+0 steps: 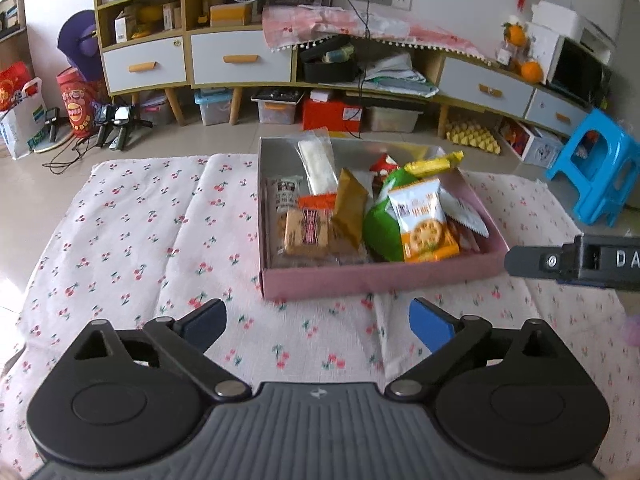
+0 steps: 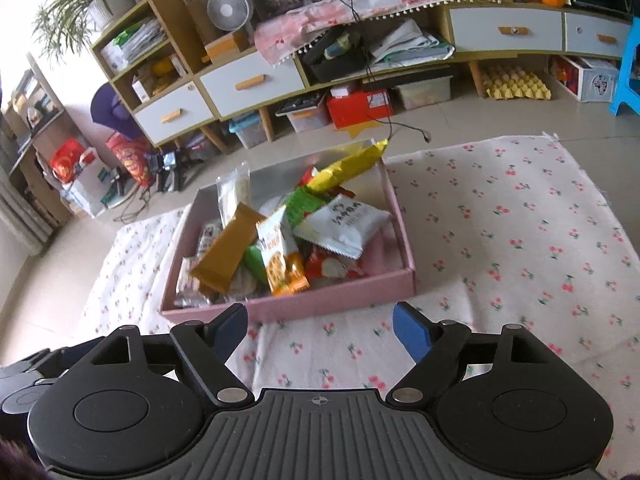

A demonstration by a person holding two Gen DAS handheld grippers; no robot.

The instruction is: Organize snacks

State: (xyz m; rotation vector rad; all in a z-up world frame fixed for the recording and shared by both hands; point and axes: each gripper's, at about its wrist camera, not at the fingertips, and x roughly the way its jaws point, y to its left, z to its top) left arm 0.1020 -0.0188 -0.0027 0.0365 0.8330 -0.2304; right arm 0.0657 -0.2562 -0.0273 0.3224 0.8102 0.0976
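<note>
Cherry-print cloth (image 1: 132, 240) covers the floor, and on it sits the pink box (image 1: 360, 280) heaped with snack packets (image 1: 424, 220). Just short of the box's near wall the left gripper (image 1: 316, 316) hangs spread and empty; the right gripper (image 2: 320, 328), beside it, is likewise spread, nothing between its fingers.

White letters "DA" on the right gripper (image 1: 576, 262)

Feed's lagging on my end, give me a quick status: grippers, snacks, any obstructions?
Left gripper open, empty. Right gripper open, empty. Snack packets piled in pink box on cherry cloth; yellow packet sticks over far rim. Nothing blocking the box.
</note>
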